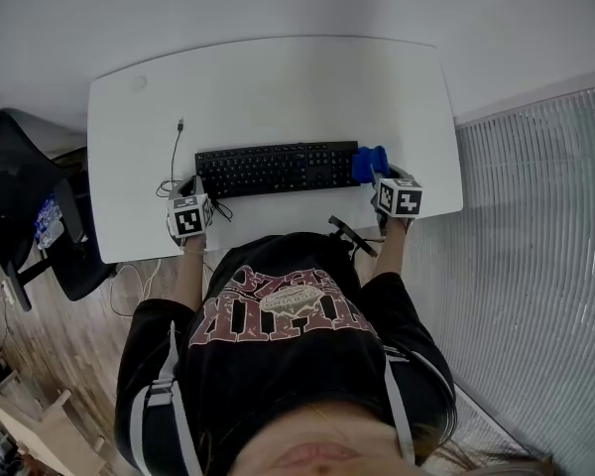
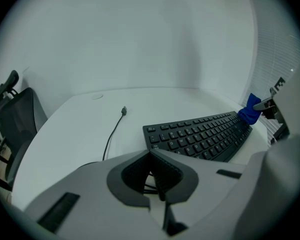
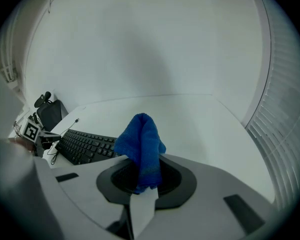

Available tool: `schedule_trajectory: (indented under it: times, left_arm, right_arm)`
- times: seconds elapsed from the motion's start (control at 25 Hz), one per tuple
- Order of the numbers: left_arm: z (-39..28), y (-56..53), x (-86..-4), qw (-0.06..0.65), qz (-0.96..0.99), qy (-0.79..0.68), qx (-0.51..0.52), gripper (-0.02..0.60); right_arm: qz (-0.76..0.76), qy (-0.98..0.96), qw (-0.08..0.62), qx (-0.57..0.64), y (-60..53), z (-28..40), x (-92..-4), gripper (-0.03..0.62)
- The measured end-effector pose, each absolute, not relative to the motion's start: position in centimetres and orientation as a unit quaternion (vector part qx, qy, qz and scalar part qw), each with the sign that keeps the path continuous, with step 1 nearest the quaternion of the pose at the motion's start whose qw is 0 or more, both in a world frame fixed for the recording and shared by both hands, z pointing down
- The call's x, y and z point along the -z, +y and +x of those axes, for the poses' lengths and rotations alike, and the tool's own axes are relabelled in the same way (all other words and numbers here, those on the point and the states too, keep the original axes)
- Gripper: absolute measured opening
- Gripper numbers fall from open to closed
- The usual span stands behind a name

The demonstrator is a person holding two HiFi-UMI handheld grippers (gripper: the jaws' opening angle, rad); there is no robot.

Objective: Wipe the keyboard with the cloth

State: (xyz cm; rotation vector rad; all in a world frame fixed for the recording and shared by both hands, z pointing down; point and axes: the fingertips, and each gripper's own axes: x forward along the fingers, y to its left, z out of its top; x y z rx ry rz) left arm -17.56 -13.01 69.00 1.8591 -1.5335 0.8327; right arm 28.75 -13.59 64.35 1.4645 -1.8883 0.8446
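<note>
A black keyboard point(image 1: 278, 169) point(image 2: 200, 134) point(image 3: 87, 145) lies across the middle of the white desk point(image 1: 278, 87). My right gripper point(image 1: 379, 178) point(image 3: 142, 184) is shut on a bunched blue cloth point(image 1: 369, 162) point(image 3: 142, 144), which sits at the keyboard's right end. The left gripper view shows that cloth point(image 2: 250, 111) touching the far end of the keys. My left gripper point(image 1: 196, 191) point(image 2: 151, 156) hovers at the keyboard's near left corner with its jaws shut together; thin cable loops show behind them.
The keyboard's cable runs left, and its loose USB plug point(image 1: 180, 125) point(image 2: 123, 111) lies on the desk. A black office chair point(image 1: 20, 196) point(image 2: 15, 119) stands left of the desk. A ribbed white panel point(image 1: 535, 266) borders the right side.
</note>
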Motion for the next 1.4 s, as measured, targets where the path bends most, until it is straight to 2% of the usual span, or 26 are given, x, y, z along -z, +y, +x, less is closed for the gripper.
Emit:
schedule_trajectory:
  times: [0.24,0.56,0.92,1.16,1.4]
  left_arm:
    - [-17.4,-12.9,-69.0,0.290,0.704,-0.570,-0.311,0.032]
    - [-17.5,-12.9,-69.0,0.290,0.710,-0.564,-0.306,0.032]
    - [-17.6,-13.0,-68.8,0.288,0.719,-0.555,-0.303,0.032]
    - [-17.6,-13.0,-68.7,0.292,0.726,-0.548,-0.296,0.032]
    - [-17.5,-13.0,-68.7,0.298,0.731,-0.540,-0.293,0.032]
  right_arm:
    - [0.505,-0.766,0.267,-0.294,-14.9,22.4,-60.8,0.064]
    - [0.369,-0.856,0.266,-0.244,-15.1,9.0,-57.1,0.064]
    - [0.213,-0.912,0.271,-0.221,-12.6,-4.9,-57.0,0.064]
    - [0.127,-0.928,0.247,-0.250,-10.3,-10.7,-57.6,0.064]
    - [0.096,-0.912,0.231,-0.326,-9.3,-13.0,-60.7,0.064]
